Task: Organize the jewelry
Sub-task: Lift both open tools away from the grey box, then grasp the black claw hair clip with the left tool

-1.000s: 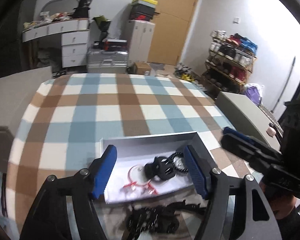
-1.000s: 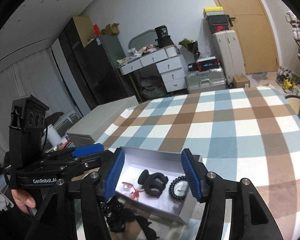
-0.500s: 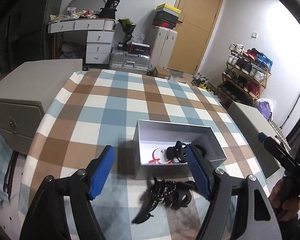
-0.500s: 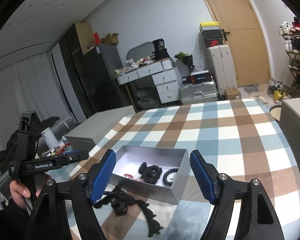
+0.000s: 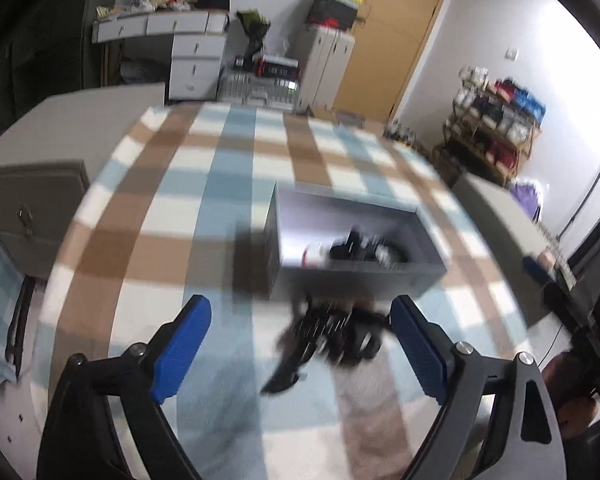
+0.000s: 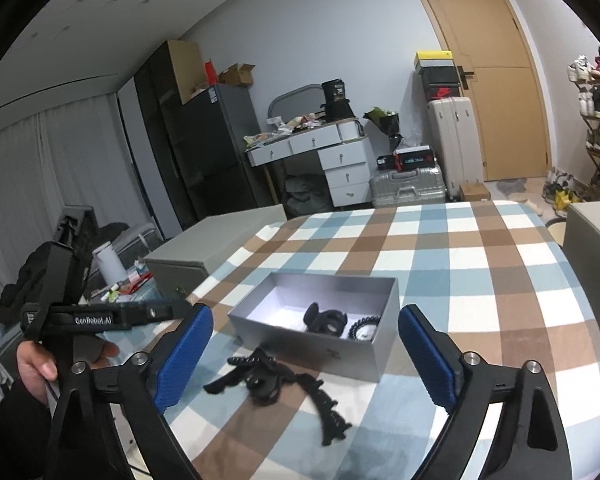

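Note:
A grey open box [image 6: 342, 356] [image 5: 352, 276] stands on the checked tablecloth and holds a black hair claw [image 6: 326, 322], a black bead bracelet [image 6: 364, 326] and a red-and-white piece [image 5: 312, 252]. A pile of black hair clips [image 6: 276, 384] [image 5: 324, 340] lies on the cloth in front of the box. My left gripper [image 5: 300, 354] is open and empty, held back from the pile. My right gripper [image 6: 302, 358] is open and empty, above the pile. The left wrist view is blurred.
The table with the blue, brown and white checked cloth [image 6: 480, 264] has grey cabinets beside it on the left [image 6: 216, 248] and on the right [image 6: 592, 240]. The other gripper's body shows at the left of the right wrist view [image 6: 100, 316]. Room furniture stands behind.
Both grippers have pulled back from the box, empty and open. The box and the clip pile now look smaller and farther away. The left view has become blurred from motion.

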Motion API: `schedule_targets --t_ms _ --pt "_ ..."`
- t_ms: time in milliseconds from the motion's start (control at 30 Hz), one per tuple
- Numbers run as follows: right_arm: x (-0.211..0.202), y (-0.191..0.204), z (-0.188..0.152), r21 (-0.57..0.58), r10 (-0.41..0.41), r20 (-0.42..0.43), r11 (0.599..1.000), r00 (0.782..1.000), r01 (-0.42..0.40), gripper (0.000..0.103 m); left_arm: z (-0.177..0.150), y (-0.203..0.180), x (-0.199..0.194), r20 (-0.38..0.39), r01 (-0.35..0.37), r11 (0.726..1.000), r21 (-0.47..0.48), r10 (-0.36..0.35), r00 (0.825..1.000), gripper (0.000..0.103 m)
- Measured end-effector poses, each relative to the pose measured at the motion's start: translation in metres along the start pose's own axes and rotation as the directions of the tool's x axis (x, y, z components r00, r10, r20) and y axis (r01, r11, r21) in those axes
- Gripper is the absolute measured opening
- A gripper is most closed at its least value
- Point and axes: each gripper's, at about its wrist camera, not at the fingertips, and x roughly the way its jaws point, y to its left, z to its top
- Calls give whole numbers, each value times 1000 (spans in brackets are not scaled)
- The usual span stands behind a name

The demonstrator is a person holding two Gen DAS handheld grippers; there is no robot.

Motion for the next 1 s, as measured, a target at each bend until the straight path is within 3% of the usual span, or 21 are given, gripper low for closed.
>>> schedule_targets --t_ms 100,233,400,467,533,633,800,833,933,1000 --pt "-2 4 -9 -7 -5 -5 1000 1000 5 99 -19 4 3 -22 4 1000 2 -4 1000 89" --pt "2 2 -25 24 -1 -39 1000 999 2 102 -45 6 6 -45 -61 998 29 63 997 89" --pt "8 0 -49 49 -15 -92 999 996 20 102 -56 -1 8 -77 -86 992 91 93 993 92" --pt "8 1 -56 47 -19 -102 999 995 24 102 -55 -4 11 -91 -73 991 116 84 992 92" --pt "8 0 -63 53 -31 -110 998 993 37 103 -51 -3 22 -152 -63 991 120 81 985 92" --pt "10 0 -74 83 -22 -137 996 990 33 103 -47 -5 29 -185 19 993 118 4 983 92" --pt "9 7 -87 46 -34 -156 998 987 41 103 -36 -15 44 -197 3 981 192 36 980 91" --pt "9 8 -88 42 -34 -158 998 987 41 103 -34 -16 49 -206 11 979 204 32 978 90" --pt "8 8 -89 31 -36 -161 999 986 42 103 -31 -19 56 -218 1 970 242 53 975 72" --pt "8 7 -90 33 -35 -159 999 987 41 103 -30 -21 56 -223 1 965 263 59 973 55"
